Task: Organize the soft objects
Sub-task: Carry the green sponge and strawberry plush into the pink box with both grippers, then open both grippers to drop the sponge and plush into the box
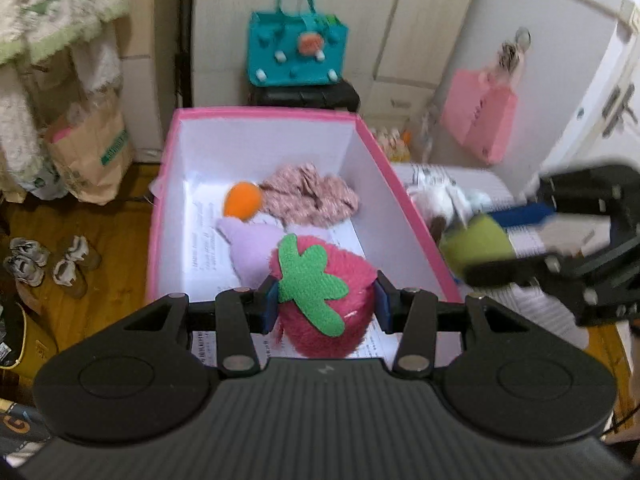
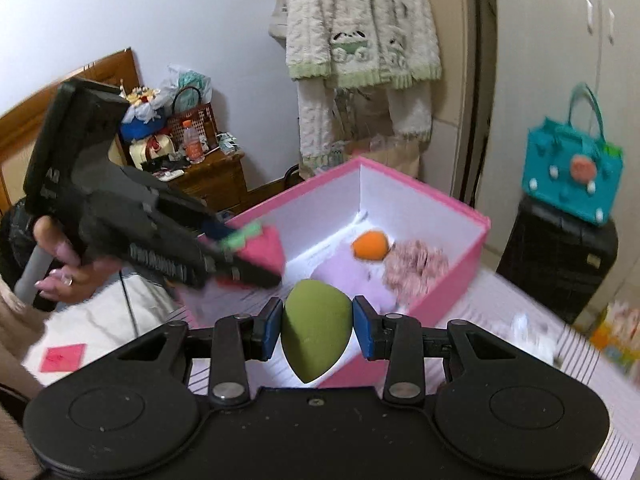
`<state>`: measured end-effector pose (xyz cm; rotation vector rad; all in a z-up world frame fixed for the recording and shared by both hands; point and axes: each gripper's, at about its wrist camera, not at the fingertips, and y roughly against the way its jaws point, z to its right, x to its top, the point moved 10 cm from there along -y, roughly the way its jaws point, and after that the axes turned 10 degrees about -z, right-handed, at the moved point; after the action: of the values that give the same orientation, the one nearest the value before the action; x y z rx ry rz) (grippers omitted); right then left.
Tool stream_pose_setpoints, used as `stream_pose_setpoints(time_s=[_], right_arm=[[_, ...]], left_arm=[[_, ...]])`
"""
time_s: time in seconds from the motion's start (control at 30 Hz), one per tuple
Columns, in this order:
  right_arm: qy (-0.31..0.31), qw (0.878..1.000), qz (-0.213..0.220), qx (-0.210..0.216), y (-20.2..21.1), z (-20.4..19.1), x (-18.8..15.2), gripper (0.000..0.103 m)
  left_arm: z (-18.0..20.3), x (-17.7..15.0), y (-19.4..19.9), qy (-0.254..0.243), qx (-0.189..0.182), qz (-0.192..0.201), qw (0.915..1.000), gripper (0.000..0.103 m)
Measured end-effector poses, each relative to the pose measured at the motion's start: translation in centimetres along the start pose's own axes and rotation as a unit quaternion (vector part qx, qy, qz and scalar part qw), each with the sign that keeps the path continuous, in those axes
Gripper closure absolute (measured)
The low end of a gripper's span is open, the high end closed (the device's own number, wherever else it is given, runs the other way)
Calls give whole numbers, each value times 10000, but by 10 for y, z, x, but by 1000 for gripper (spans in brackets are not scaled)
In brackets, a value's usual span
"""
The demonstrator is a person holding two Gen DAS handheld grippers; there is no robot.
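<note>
- We see the left gripper (image 1: 324, 304) held over the near end of the open pink cardboard box with white inside walls (image 1: 256, 142), its 2 fingers aimed forward and down into the box; in the right wrist view the person's left hand (image 2: 66, 264) grips its handle, and the tool slants down toward the box from the left.
- Its blue pads (image 1: 269, 307) are clenched on the sides of the fuzzy pink strawberry plush with a green felt leaf (image 1: 324, 296); the leaf faces up toward the camera, and the plush's long axis runs from the leaf end toward the near, lower end.
- The right gripper (image 2: 317, 330) sits just outside the box's near wall, fingers pointing toward the box.
- Its pads press both flanks of the olive-green egg-shaped sponge (image 2: 316, 334), which stands upright with its long axis vertical and its narrow tip pointing down.
- On the box floor lie 3 soft things: an orange ball (image 1: 242, 200), a lilac plush (image 1: 252, 246) touching it, and a crumpled pink patterned cloth (image 1: 312, 194) beside the ball.
</note>
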<state>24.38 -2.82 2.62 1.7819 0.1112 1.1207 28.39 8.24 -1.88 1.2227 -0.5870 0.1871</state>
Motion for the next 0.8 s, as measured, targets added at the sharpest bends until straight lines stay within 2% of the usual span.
stream_pose_setpoints(time_s=[0.13, 0.23, 0.4, 0.57, 0.8], right_arm=[[253, 9988, -191, -381, -26, 13, 18, 60], [362, 9968, -404, -589, -45, 24, 24, 60], [397, 9956, -633, -572, -67, 36, 36, 60], [102, 9967, -717, -354, -85, 48, 44, 60], [121, 9957, -904, -138, -104, 46, 48, 60]], left_arm=[[10, -1, -30, -163, -251, -444, 9986, 58], [10, -3, -47, -202, -272, -614, 9975, 58], [10, -1, -72, -166, -378, -1029, 9938, 58], [4, 2, -85, 46, -757, -1519, 9855, 58], [-11, 5, -100, 217, -502, -1618, 9853, 57]])
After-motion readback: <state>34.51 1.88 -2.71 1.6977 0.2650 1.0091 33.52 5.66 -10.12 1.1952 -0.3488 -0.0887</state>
